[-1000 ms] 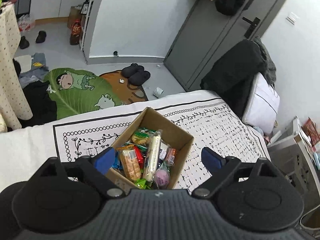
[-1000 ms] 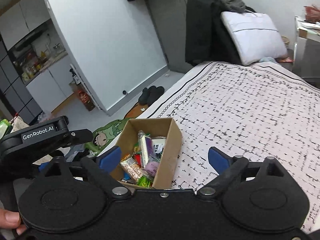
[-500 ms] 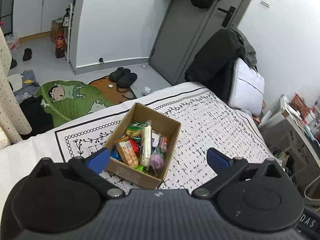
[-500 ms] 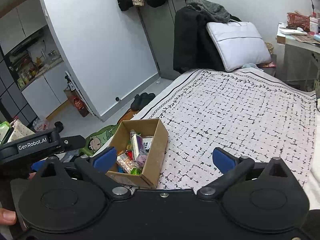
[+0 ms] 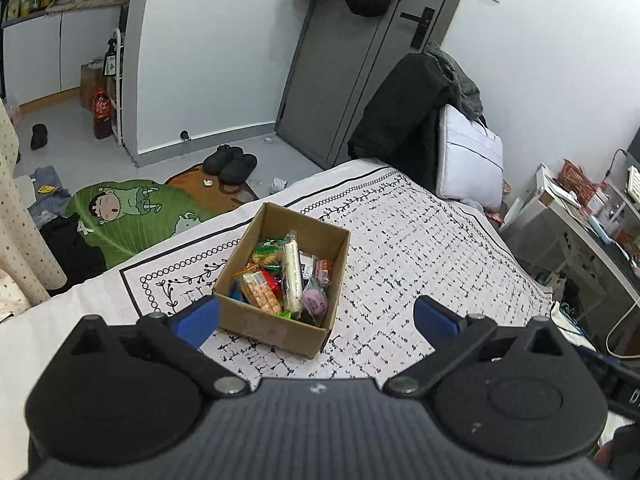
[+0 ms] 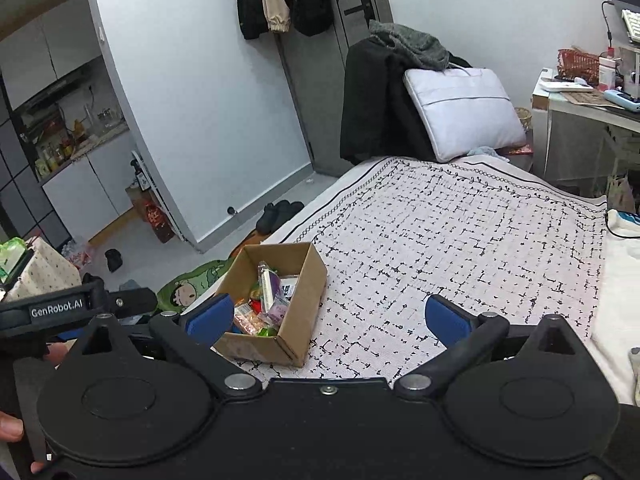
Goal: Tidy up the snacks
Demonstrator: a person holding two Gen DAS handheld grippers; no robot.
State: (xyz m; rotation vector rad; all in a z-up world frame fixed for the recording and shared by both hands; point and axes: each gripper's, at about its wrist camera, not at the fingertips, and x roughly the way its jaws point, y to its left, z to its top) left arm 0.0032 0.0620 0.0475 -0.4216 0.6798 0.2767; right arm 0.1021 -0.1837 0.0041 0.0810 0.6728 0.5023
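Observation:
An open cardboard box sits on the white black-patterned bedspread, filled with several wrapped snacks: a long white tube, an orange cracker pack and a purple round pack. The box also shows in the right wrist view. My left gripper is open and empty, held above and in front of the box. My right gripper is open and empty, to the right of the box. The left gripper's body shows at the left in the right wrist view.
A white cushion and dark coats lean at the bed's far end. A cluttered desk stands to the right. On the floor lie a green cartoon mat and black slippers. A grey door is behind.
Both grippers have pulled back and up from the box, so it looks smaller and farther. Both stay open and empty. The box has not moved.

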